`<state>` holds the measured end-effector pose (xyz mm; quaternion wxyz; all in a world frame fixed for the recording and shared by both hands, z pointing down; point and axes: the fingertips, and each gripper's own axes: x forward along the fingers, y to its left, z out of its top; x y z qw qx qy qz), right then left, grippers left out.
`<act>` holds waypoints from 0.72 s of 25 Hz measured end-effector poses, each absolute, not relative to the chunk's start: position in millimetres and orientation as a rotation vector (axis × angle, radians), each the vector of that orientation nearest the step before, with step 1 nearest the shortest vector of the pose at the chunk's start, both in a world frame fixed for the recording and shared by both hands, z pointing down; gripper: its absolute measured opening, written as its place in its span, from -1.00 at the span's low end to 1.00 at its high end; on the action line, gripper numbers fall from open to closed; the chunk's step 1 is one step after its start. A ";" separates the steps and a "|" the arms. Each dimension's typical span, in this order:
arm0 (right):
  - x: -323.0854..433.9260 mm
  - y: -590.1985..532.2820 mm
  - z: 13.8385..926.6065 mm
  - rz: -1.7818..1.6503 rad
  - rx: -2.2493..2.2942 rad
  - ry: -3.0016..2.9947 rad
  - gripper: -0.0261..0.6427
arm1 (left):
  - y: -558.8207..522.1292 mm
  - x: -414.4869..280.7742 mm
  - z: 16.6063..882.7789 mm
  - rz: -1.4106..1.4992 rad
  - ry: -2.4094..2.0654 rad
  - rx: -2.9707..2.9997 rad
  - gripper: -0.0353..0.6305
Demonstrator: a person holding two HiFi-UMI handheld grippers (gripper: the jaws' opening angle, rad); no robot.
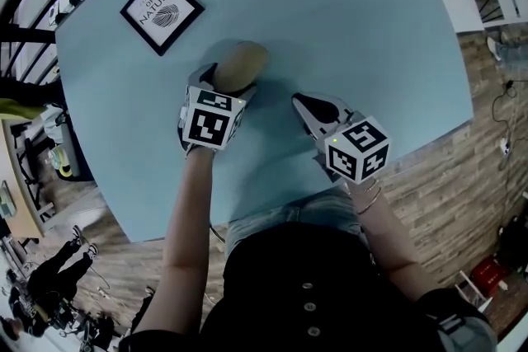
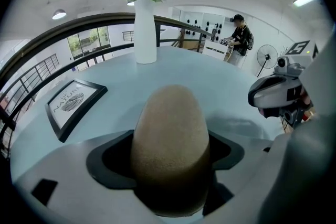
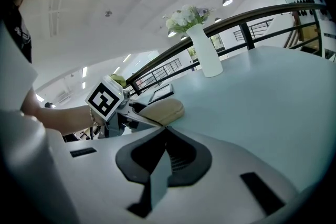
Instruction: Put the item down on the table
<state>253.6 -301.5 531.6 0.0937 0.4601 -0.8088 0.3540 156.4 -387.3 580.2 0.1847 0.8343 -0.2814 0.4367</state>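
Tan, matte, finely grained: logged so for the item (image 2: 170, 149), egg-shaped, found clamped between the jaws of the left gripper (image 1: 231, 85) with the rounded end poking out ahead. Saw it held low over the pale blue table (image 1: 355, 37), near the middle; could not tell if touching the surface or just clear of it. Found the right gripper (image 3: 166, 132) just to the right, jaws pressed together on nothing, idle by the table's near edge. Noted farther out a framed sign (image 1: 162, 11) to the left and a white vase (image 2: 145, 29) of flowers at the far side, both well apart from the item. Judged the set-down not yet finished. Flagged the main hazard — a rounded body, liable to roll once freed, toward the right gripper or the edge, if let go tilted or from any height. Reckoned also on a tapered shape squirting forward out of loosening jaws.
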 end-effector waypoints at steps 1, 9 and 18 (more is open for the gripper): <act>253.4 -300.7 532.1 1.049 1.361 -2.397 -0.90 | -387.1 156.0 581.4 1.236 -0.801 2.352 0.34; 254.3 -297.0 530.1 1.029 1.371 -2.389 -0.90 | -384.3 158.5 585.8 1.225 -0.785 2.349 0.34; 247.8 -288.7 532.0 1.024 1.359 -2.373 -0.90 | -379.8 154.3 579.2 1.239 -0.752 2.334 0.34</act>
